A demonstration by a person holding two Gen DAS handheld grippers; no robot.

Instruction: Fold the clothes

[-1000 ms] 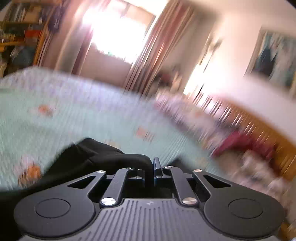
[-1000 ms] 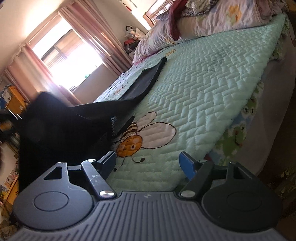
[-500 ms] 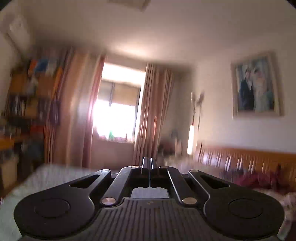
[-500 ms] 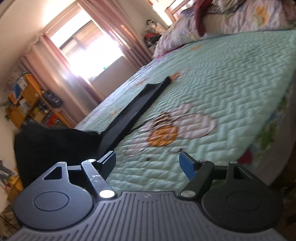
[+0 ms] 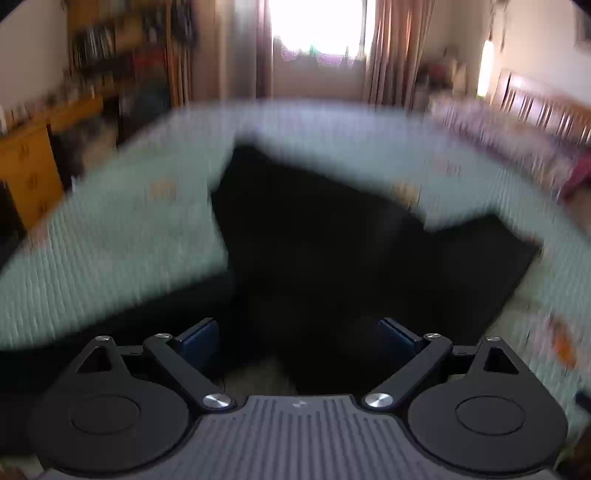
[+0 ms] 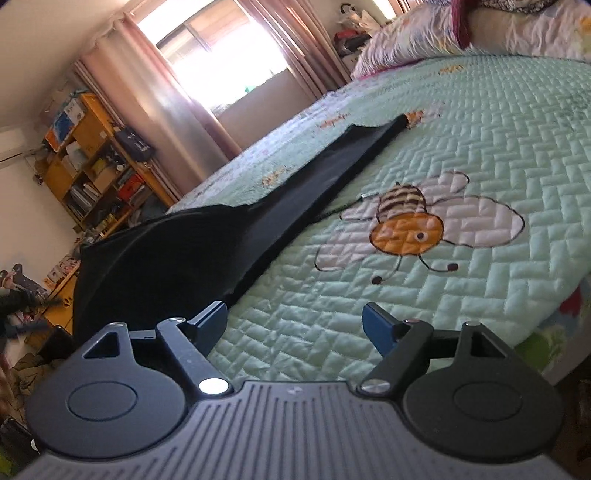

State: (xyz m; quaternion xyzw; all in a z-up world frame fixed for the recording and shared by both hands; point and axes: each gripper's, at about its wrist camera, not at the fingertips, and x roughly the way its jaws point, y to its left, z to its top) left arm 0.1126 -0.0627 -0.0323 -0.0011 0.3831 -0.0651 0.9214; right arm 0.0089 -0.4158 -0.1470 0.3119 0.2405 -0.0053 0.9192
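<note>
A black garment [image 5: 332, 236] lies spread on the pale green quilted bed [image 5: 122, 229]; the left wrist view is blurred. My left gripper [image 5: 297, 338] hangs over the garment's near part, its jaws opening wide, with nothing pinched between the blue pads. In the right wrist view the same black garment [image 6: 229, 236] stretches away as a long strip along the quilt [image 6: 480, 140]. My right gripper [image 6: 293, 319] hovers low over the quilt just right of the garment's edge. Its jaws are opening and hold nothing.
A bee picture [image 6: 410, 221] is stitched on the quilt ahead of the right gripper. Pillows and bedding [image 6: 480, 33] pile up at the head of the bed. Wooden shelves [image 6: 96, 162] stand past the bed's far side, by the curtained window [image 6: 225, 62]. The bed's edge [image 6: 561, 332] drops off at right.
My left gripper was shut on black fabric, swung up toward the ceiling, then came down over the garment with jaws wide apart. The right gripper slid along the quilt, and the garment now lies flatter.
</note>
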